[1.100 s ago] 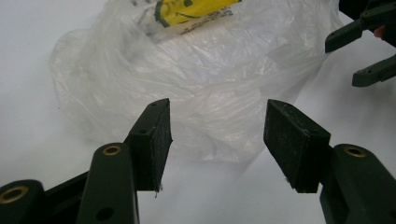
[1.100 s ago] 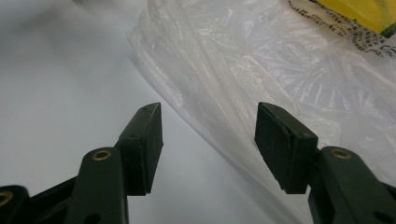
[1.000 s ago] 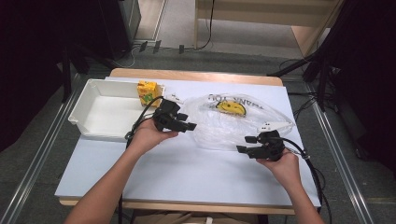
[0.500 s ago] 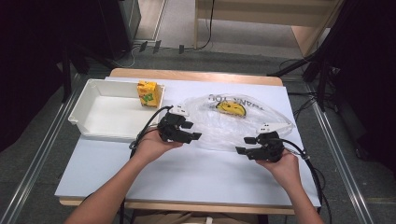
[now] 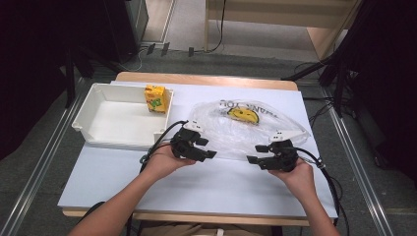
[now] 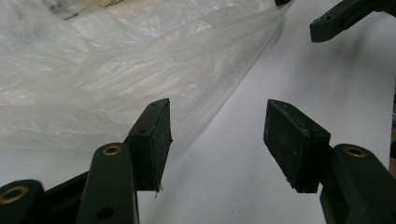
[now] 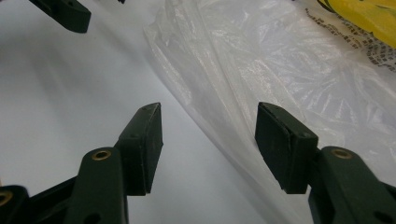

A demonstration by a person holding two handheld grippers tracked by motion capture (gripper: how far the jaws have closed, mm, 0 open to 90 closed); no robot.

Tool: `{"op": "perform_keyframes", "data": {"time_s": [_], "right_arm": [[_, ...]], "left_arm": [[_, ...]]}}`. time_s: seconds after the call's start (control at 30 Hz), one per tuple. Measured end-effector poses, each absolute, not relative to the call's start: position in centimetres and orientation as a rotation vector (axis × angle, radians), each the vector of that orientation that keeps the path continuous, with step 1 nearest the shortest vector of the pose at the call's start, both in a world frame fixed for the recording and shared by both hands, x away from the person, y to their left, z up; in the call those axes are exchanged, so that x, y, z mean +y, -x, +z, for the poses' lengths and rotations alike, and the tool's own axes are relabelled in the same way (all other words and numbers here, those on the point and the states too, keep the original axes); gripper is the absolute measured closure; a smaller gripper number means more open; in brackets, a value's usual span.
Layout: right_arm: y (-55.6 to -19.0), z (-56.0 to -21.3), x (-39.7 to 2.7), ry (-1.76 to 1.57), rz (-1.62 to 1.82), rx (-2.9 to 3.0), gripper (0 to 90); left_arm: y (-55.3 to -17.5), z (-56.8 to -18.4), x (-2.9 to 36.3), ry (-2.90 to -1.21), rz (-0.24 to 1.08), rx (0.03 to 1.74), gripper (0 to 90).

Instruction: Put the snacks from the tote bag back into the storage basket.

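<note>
Crinkly clear plastic bag with a yellow smiley [image 5: 246, 129] lying mid-right on the white worktop [image 5: 196, 187], white plastic bin [image 5: 93, 135] with yellow carton [image 5: 156, 98] far left, left gripper [image 5: 209, 150] jaws apart at the bag's near edge, right gripper [image 5: 256, 153] jaws apart too

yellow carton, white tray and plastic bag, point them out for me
yellow carton [image 5: 156, 98], high view, its front face
white tray [image 5: 114, 141], high view, its near rim
plastic bag [image 5: 231, 135], high view, its clear crumpled middle
</note>
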State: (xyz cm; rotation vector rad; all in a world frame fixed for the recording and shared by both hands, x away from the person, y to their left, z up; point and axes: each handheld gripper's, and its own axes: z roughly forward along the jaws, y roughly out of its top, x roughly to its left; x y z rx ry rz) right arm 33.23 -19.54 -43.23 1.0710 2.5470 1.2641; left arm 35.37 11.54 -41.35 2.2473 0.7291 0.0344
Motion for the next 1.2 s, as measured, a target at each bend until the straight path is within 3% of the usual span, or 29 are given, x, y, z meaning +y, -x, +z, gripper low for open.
{"op": "perform_keyframes", "data": {"time_s": [1.2], "right_arm": [[-33.3,-43.5,-19.4,-1.057,1.234,2.568,42.3]], "left_arm": [[-35.6,-42.9,10.9,-2.280,-0.010,0.690,39.3]]}}
